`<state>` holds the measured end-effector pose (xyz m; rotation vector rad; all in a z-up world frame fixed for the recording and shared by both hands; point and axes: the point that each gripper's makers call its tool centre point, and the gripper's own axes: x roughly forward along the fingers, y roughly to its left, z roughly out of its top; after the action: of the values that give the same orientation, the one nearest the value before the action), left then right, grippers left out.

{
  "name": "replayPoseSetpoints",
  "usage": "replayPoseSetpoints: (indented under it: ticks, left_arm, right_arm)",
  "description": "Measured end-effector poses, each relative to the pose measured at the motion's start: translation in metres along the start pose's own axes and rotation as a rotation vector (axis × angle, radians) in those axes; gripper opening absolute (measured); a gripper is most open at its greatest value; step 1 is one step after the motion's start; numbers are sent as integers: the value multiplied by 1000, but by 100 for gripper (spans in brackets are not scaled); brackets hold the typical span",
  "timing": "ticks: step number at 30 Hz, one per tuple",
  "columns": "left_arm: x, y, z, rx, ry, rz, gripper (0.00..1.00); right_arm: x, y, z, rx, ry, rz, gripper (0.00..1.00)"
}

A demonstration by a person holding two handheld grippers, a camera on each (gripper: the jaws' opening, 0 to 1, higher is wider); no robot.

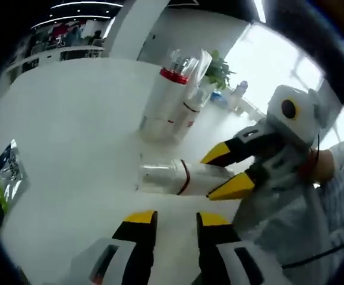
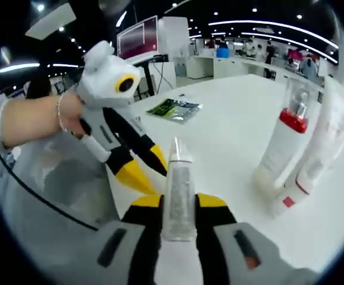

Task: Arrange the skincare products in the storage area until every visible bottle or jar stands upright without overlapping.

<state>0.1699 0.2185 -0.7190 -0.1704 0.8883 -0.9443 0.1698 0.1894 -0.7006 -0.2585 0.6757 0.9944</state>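
A white bottle with a clear cap and a red ring lies on its side on the white table. My right gripper comes in from the right and is shut on its body. In the right gripper view the same bottle points away between my right gripper's yellow-tipped jaws. Two more white bottles stand upright and close together behind it: a red-collared pump bottle and a slimmer tube. My left gripper is open just short of the lying bottle, with nothing in it.
A green and black foil packet lies flat on the table off to one side. A person's hand holds the left gripper, and a sleeve shows behind the right one. Desks and a screen stand far behind.
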Motion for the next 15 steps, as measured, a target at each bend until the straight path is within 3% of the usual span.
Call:
replayPoseSetpoints:
  ticks: [4, 5, 6, 12, 15]
  left_arm:
    - [-3, -8, 10, -41, -60, -53, 29]
    - [-4, -6, 9, -25, -48, -44, 28]
    - [-6, -8, 16, -17, -92, -45, 28]
    - [-10, -9, 23, -26, -128, -71, 27]
    - [-15, -14, 39, -95, -214, -120, 29]
  right_arm:
    - [0, 7, 6, -14, -29, 25, 20]
    - [0, 7, 6, -16, -27, 23, 20]
    - [1, 7, 6, -28, -26, 23, 20]
    - [-1, 3, 12, -10, -58, 18, 20]
    - [-4, -1, 17, 12, -88, 9, 20]
